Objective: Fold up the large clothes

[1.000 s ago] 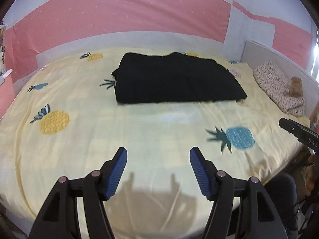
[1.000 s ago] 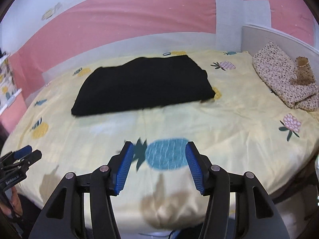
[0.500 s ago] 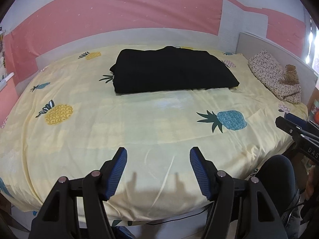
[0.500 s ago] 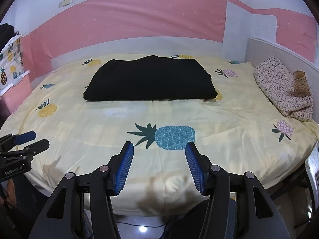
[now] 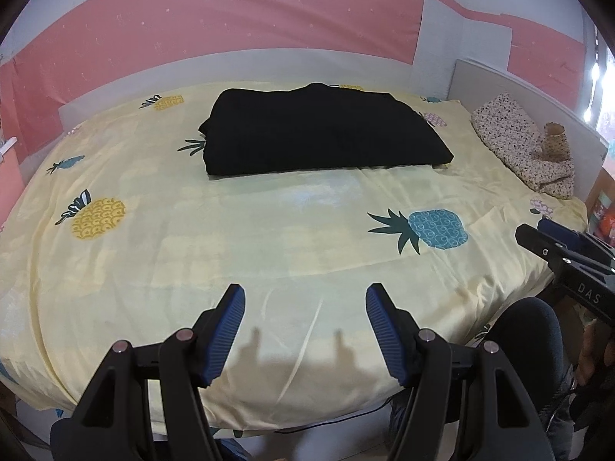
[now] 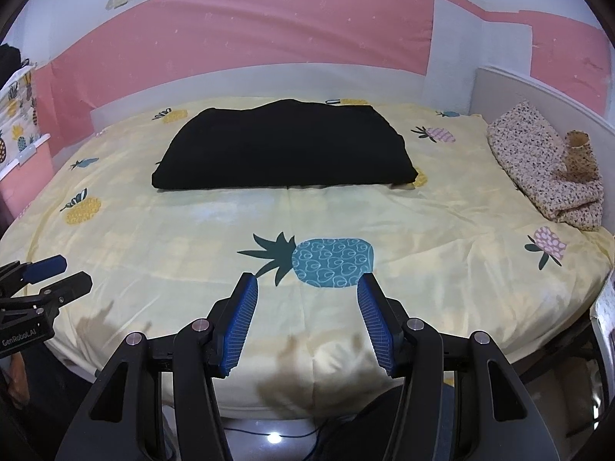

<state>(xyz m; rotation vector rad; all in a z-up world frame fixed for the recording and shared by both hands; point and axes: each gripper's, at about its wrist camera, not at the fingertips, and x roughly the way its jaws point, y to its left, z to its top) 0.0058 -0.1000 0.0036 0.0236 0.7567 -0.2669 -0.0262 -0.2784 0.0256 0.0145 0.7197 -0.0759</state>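
A black garment (image 5: 323,130) (image 6: 282,150) lies folded into a broad flat rectangle on the far half of the bed. My left gripper (image 5: 305,296) hangs over the bed's near edge, well short of the garment, open with nothing between its blue pads. My right gripper (image 6: 307,288) is also open and empty above the near edge, just in front of a blue pineapple print (image 6: 332,263). Each gripper shows at the side of the other's view: the right one (image 5: 565,253), the left one (image 6: 38,292).
The bed carries a yellow sheet (image 5: 192,253) with pineapple prints. A speckled folded cloth (image 6: 546,165) with a small brown toy (image 6: 580,153) lies by the grey headboard (image 6: 538,96) at the right. A pink and white wall (image 5: 230,19) runs behind. A person's dark knee (image 5: 526,330) is at the lower right.
Both grippers have drawn back from the bed, so the near edge and the floor below it have come into view. The black garment stays where it was. The jaws keep the same opening.
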